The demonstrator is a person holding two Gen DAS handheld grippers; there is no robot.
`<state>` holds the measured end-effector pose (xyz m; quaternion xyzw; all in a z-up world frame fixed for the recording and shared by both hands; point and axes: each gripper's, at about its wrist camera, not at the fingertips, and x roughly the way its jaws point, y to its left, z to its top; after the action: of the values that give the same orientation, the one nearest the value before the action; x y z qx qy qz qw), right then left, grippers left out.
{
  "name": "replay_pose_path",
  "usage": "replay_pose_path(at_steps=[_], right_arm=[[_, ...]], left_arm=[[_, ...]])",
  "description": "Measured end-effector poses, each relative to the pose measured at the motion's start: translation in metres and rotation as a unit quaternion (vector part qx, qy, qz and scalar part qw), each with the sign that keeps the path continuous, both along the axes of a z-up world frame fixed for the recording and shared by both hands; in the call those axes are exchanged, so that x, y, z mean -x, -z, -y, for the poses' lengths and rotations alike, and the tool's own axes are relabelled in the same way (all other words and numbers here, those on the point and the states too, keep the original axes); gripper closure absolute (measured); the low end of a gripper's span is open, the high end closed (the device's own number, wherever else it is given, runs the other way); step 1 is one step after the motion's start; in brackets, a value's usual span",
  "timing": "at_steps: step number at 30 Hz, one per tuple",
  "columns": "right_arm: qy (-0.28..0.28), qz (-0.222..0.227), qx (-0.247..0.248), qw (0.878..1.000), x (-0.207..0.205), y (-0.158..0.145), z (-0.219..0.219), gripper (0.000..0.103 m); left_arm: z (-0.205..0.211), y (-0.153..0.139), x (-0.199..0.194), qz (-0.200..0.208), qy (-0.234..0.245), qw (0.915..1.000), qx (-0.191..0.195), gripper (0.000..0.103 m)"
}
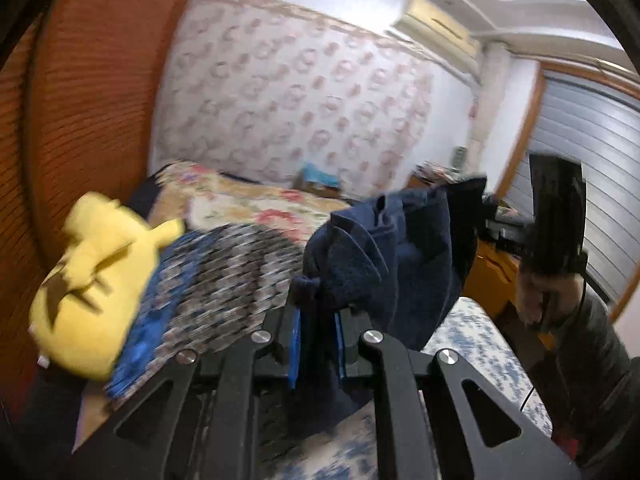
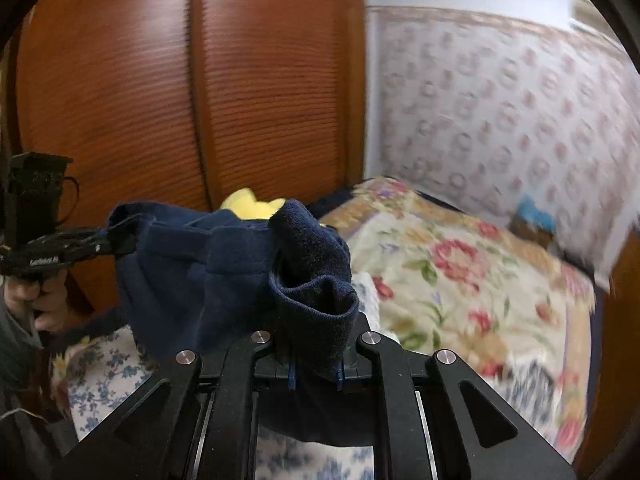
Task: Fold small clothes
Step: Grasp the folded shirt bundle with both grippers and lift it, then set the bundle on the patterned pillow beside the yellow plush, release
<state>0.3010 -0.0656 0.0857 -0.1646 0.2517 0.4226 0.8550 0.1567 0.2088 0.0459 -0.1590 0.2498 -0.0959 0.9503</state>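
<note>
A small navy blue fleece garment hangs in the air between my two grippers, above the bed. My left gripper is shut on one bunched edge of it. In the right wrist view the same garment stretches to the left. My right gripper is shut on its rolled cuff. The left gripper also shows in the right wrist view, pinching the far corner. The right gripper's body shows at the right of the left wrist view, its fingertips hidden behind the cloth.
A yellow plush toy lies on a blue patterned cloth on the bed. A floral quilt covers the bed's far side. A blue-flowered sheet lies below. A wooden wardrobe stands behind.
</note>
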Motion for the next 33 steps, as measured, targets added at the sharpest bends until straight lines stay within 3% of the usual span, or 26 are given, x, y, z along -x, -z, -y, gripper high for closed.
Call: replay_pose_path(at_steps=[3,7,12,16,18,19,25,29,31,33], right_arm=[[-0.043,0.004,0.043,0.998,-0.015,0.006,-0.07,0.093],[-0.066,0.011,0.107,0.992,-0.03,0.035,-0.149,0.093],[-0.075,-0.011,0.111,0.991,-0.052,0.06,-0.21,0.093],[-0.067,-0.026,0.097,0.993,-0.063,0.063,-0.226,0.087],[-0.027,-0.021,0.104,0.994,-0.066,0.064,-0.229,0.058],[-0.019,-0.022,0.1,0.995,-0.068,0.065,-0.225,0.053],[-0.038,-0.02,0.052,0.998,-0.055,0.068,-0.205,0.052],[-0.063,-0.05,0.045,0.996,-0.038,0.092,-0.205,0.052],[-0.059,-0.059,0.057,0.995,-0.035,0.109,-0.21,0.052],[-0.043,-0.059,0.069,0.995,-0.036,0.13,-0.215,0.052]], left_arm=[[-0.028,0.031,0.005,-0.027,-0.046,0.9986,-0.005,0.092],[-0.047,0.062,0.01,-0.063,-0.068,0.9957,-0.007,0.092],[-0.059,0.084,0.011,-0.082,-0.085,0.9929,-0.01,0.092],[-0.069,0.099,0.014,-0.101,-0.092,0.9907,0.009,0.091],[-0.074,0.105,0.015,-0.109,-0.093,0.9896,0.012,0.091],[-0.075,0.106,0.016,-0.11,-0.09,0.9898,0.012,0.091],[-0.076,0.094,0.023,-0.106,-0.082,0.9909,0.011,0.082],[-0.077,0.082,0.03,-0.089,-0.092,0.9917,-0.012,0.06],[-0.077,0.076,0.035,-0.079,-0.092,0.9924,-0.02,0.059],[-0.075,0.069,0.04,-0.067,-0.092,0.9931,-0.031,0.049]])
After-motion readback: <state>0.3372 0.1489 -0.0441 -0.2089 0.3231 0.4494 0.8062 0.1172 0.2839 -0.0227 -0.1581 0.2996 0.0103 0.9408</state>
